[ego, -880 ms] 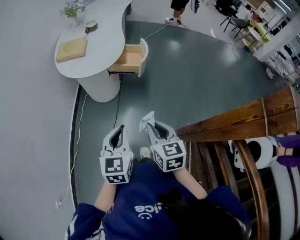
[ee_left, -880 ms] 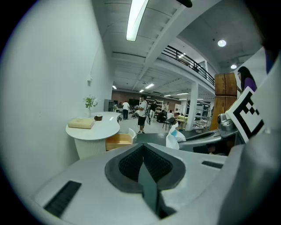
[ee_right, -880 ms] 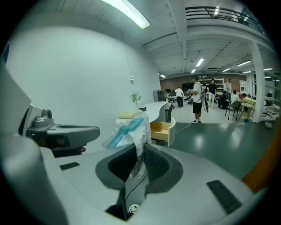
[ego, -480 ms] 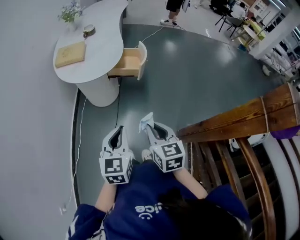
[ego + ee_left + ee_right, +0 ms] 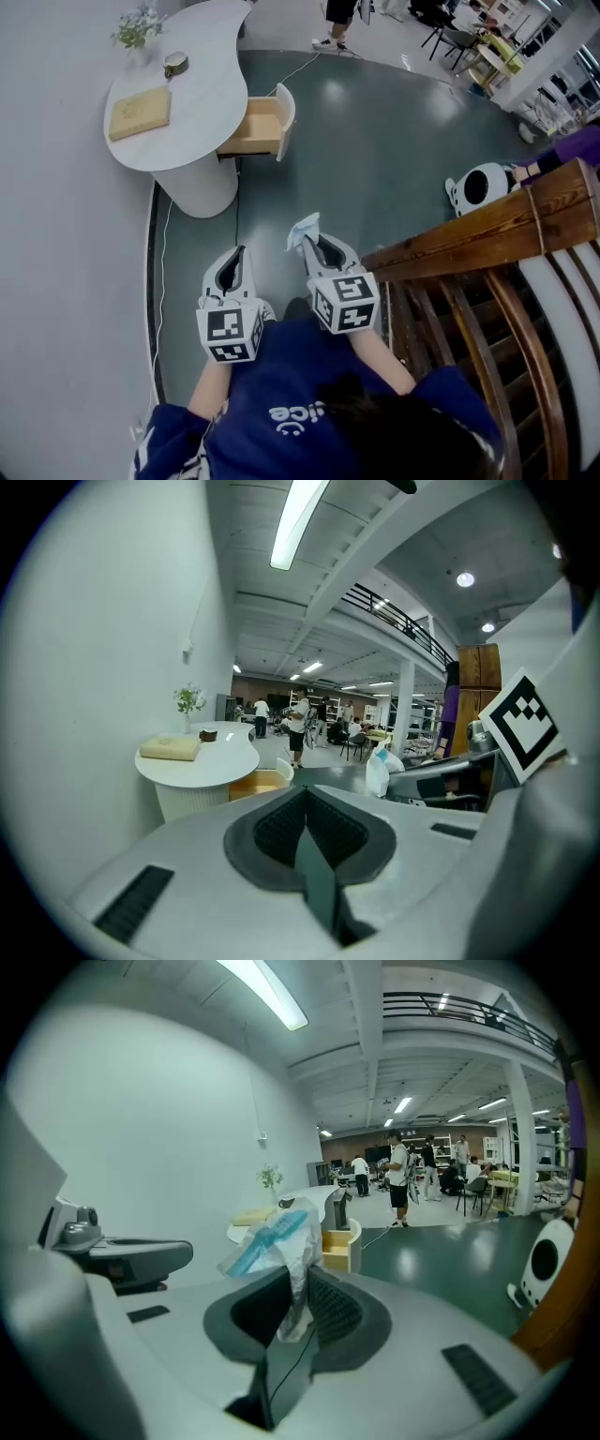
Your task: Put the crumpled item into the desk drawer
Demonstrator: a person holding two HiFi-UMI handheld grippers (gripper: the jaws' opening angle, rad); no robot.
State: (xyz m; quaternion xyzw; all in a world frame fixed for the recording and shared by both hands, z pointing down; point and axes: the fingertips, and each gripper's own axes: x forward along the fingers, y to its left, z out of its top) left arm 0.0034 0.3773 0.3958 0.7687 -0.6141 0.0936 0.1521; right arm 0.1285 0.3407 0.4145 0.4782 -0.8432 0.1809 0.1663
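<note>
My right gripper [image 5: 310, 243] [image 5: 298, 1290] is shut on a crumpled white and blue wrapper [image 5: 302, 231] [image 5: 272, 1241], which sticks up from between its pads. My left gripper [image 5: 235, 262] [image 5: 306, 819] is shut with nothing in it, held level beside the right one. The white round desk [image 5: 197, 112] [image 5: 202, 765] stands ahead at the upper left, and its wooden drawer [image 5: 255, 127] [image 5: 336, 1246] is pulled open towards the right. Both grippers hang over the dark floor, well short of the drawer.
On the desk lie a tan pad [image 5: 140, 111], a small cup [image 5: 174, 64] and a flower sprig [image 5: 136, 25]. A wooden bench back [image 5: 487, 234] is at my right. A black-and-white round toy [image 5: 480, 187] lies on the floor. A cable [image 5: 155, 272] runs along the wall. People stand far off.
The desk and drawer have shifted slightly in the head view. My right gripper has moved a little up and to the right with the wrapper. The round toy has come into view beyond the bench.
</note>
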